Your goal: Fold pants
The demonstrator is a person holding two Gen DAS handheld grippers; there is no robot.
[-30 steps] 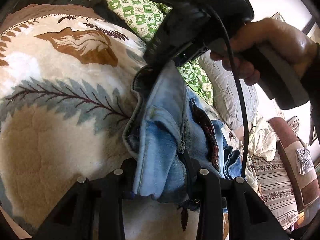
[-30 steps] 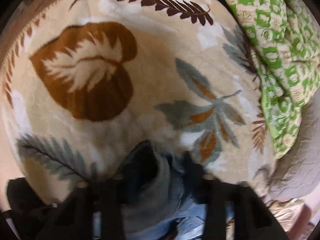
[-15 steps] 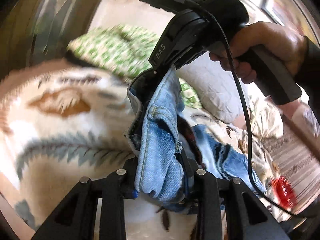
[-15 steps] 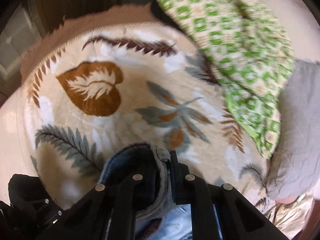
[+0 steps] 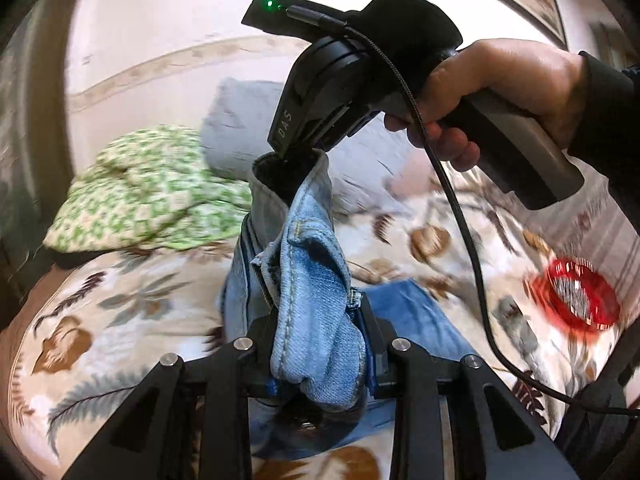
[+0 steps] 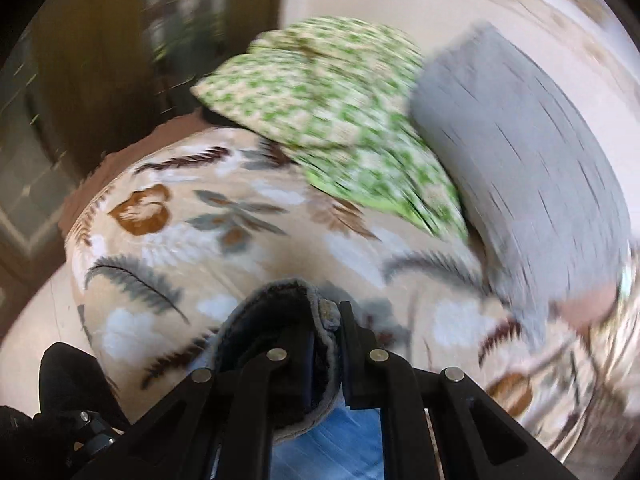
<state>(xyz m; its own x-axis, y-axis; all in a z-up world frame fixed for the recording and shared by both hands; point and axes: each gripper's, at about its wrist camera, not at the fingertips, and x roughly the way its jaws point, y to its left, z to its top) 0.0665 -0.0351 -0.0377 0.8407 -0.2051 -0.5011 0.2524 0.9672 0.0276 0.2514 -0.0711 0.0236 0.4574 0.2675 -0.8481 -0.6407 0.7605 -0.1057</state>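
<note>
The pale blue jeans hang bunched above the leaf-patterned blanket, held at two spots along the waistband. My left gripper is shut on a thick fold of denim near the bottom of the left wrist view. Higher up, my right gripper, held by a hand, pinches the waistband edge. In the right wrist view my right gripper is shut on the dark-lined waistband. The rest of the jeans trails down onto the blanket.
A green patterned pillow and a grey pillow lie at the head of the bed. A red object sits blurred at the right. Dark wooden furniture stands beyond the bed's left edge.
Both grippers have risen and swung away from the blanket with the jeans lifted between them. The views have tilted up toward the pillows and wall. The right gripper has closed tighter on the waistband.
</note>
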